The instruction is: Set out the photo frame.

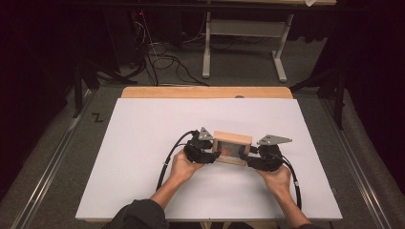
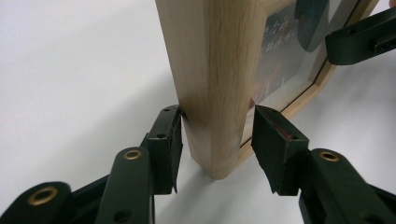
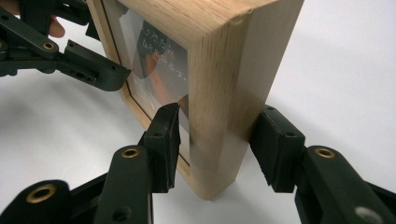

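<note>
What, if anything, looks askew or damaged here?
Nothing stands out. The wooden frame stands upright on the white table, its glass looks intact, and the left gripper and right gripper each straddle one end.

Wooden picture frame (image 1: 232,147): pale oak, fine straight grain; glazed front shows a dark picture with an orange patch and white speckles. Left gripper (image 2: 215,135) and right gripper (image 3: 218,140): black jaws, brass-coloured rivets. Table top (image 1: 143,143): plain white, light wood edge. Sleeve (image 1: 138,215): dark grey.
</note>
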Demonstrator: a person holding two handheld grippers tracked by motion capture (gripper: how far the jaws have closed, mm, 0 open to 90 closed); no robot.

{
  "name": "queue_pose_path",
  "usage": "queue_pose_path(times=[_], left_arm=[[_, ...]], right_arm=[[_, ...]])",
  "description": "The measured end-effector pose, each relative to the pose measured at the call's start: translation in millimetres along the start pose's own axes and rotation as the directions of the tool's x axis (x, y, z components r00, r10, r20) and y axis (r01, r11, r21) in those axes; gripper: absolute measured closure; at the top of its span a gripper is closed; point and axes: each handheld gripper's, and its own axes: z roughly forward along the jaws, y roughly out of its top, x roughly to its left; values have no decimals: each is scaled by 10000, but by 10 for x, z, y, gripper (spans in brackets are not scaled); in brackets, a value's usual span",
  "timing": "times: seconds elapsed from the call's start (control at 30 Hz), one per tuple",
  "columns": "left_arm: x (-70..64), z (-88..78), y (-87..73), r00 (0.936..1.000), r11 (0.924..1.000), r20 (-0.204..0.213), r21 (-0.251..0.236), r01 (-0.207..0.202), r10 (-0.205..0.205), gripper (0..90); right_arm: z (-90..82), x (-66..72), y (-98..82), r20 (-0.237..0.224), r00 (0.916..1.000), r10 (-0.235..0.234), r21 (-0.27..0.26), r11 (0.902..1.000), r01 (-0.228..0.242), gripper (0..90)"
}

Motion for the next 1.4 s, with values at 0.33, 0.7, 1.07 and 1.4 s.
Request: queue_pose_path(times=[0.33,0.7,1.07,1.4], left_arm=[[92,-86,-25,9984,9989,-310,-33,473,-474,533],[129,-55,-70,9973,9976,-296,-183,668,-674,537],[135,-55,-70,9953,9963,-526,-316,801,-817,548],[151,-23,-82,9947,9968,-658,-166,782,-791,552]], right_arm=[[120,34,185,-127,9998,-159,138,9998,161,525],[227,-21,202,-345,9994,74,375,9993,-62,497],[266,-39,197,-50,9996,261,333,9991,-259,481],[329,-56,166,145,9994,315,673,9972,-324,490]])
